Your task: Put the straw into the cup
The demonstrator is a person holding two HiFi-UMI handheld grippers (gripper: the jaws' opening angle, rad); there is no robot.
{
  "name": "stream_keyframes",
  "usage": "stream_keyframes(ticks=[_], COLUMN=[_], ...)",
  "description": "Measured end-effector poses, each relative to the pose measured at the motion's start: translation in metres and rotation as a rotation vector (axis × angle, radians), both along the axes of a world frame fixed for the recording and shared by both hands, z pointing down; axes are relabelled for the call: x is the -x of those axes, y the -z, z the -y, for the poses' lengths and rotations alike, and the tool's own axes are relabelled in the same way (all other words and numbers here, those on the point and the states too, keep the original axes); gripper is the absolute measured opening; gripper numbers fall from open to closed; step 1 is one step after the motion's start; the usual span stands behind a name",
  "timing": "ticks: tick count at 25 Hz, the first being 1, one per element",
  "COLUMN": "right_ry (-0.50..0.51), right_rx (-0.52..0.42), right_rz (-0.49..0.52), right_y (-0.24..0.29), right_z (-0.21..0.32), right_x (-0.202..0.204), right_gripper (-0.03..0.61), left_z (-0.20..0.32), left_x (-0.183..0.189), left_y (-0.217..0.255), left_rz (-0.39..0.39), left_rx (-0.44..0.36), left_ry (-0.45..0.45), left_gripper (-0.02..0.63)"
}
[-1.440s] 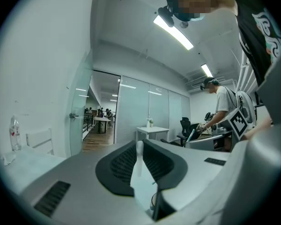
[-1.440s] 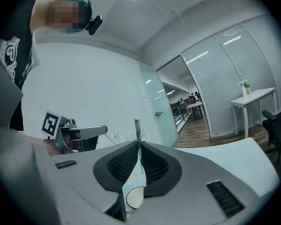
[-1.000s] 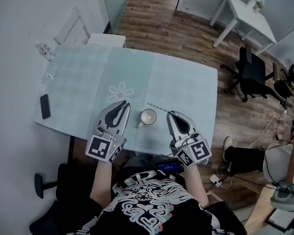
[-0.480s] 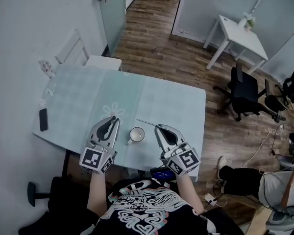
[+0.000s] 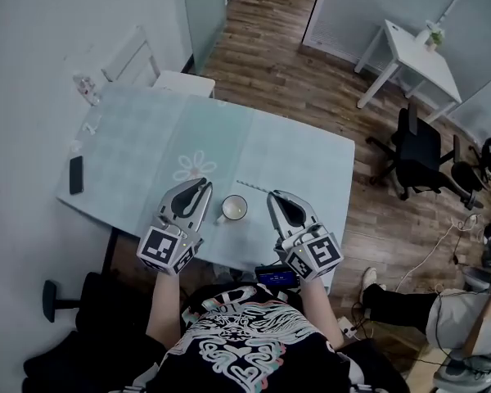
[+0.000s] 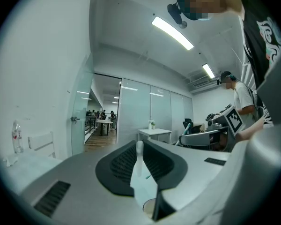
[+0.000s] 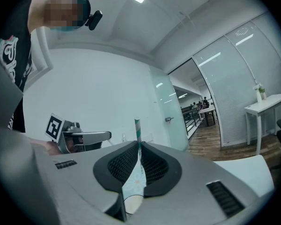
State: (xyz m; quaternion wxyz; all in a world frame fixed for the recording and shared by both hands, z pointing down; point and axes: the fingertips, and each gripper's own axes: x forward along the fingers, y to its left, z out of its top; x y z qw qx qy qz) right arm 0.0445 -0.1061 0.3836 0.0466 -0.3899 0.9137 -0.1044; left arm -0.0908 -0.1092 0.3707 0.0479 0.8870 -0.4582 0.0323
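Observation:
A white cup (image 5: 234, 209) stands near the table's front edge, between my two grippers. The striped straw (image 5: 254, 188) lies flat on the table just behind the cup, its right end close to the tips of my right gripper (image 5: 277, 196). The left gripper (image 5: 203, 185) rests left of the cup. Both grippers hold nothing, their jaws drawn together to a thin slit. In the right gripper view the straw (image 7: 137, 128) shows past the right gripper (image 7: 138, 144) and the cup (image 7: 131, 203) low in the slit. The left gripper (image 6: 139, 145) view shows the cup (image 6: 150, 205) too.
A dark phone (image 5: 76, 175) lies at the table's left edge, with a bottle (image 5: 86, 88) at the far left corner. A white chair (image 5: 135, 60) stands behind the table (image 5: 147, 137). An office chair (image 5: 421, 146) and a small white table (image 5: 413, 43) stand off right.
Only the head view has shifted. Both grippers, the cup and the straw keep their places relative to one another.

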Motion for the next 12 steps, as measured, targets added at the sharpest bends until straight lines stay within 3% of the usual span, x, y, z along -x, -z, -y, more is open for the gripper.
stream_keyframes(ticks=[12], right_ry=[0.007], right_rx=[0.050], right_rz=[-0.010], right_y=[-0.021], right_z=[-0.007], right_x=[-0.004], right_gripper=[0.011], left_z=[-0.004], left_x=[-0.004], left_y=[-0.022], left_rz=[0.002], left_rx=[0.054], left_ry=[-0.013], left_gripper=[0.041])
